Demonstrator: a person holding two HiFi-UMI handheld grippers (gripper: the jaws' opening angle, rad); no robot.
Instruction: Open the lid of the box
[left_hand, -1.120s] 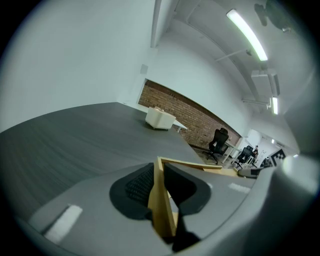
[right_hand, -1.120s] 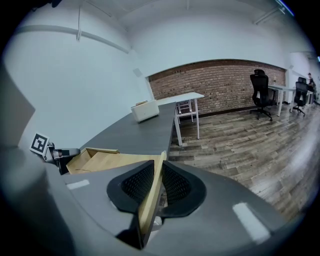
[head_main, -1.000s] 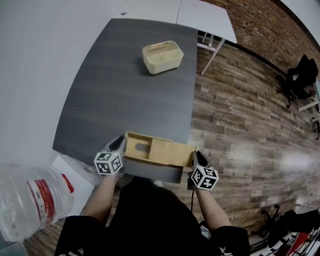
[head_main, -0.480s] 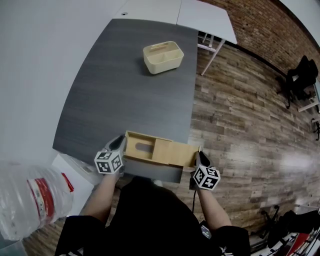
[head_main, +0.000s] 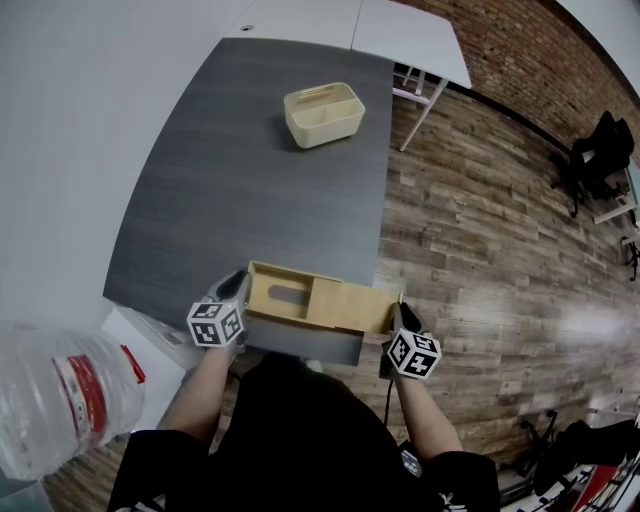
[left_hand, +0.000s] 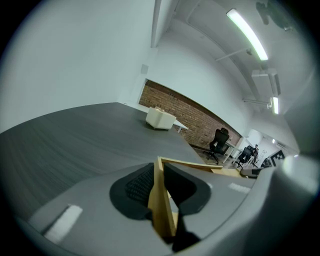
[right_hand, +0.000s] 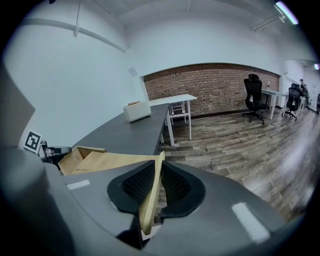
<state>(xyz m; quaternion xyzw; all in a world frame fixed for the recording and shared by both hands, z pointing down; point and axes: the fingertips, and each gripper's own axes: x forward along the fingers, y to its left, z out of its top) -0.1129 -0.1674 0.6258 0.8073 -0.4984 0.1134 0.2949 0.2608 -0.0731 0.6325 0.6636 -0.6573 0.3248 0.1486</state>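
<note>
1. The left gripper (left_hand: 161, 170) has its jaws clenched on the thin wooden end wall of the box (left_hand: 161, 212), with a pad pressed on each face.
2. The right gripper (right_hand: 159, 167) has jaws that have just been closing. They pinch the end edge of the lid (right_hand: 112, 161) between the pads.
3. The pale wooden box sits at the 6 o'clock edge of the dark worktop (head_main: 250, 170). The left gripper is at its 9 o'clock end and the right gripper at its 3 o'clock end.
4. The lid is slid partway toward 3 o'clock, leaving the 9 o'clock part of the inside uncovered.
5. A cream caddy (head_main: 323, 113) stands near the worktop's 12 o'clock end, well apart from the box.
</note>
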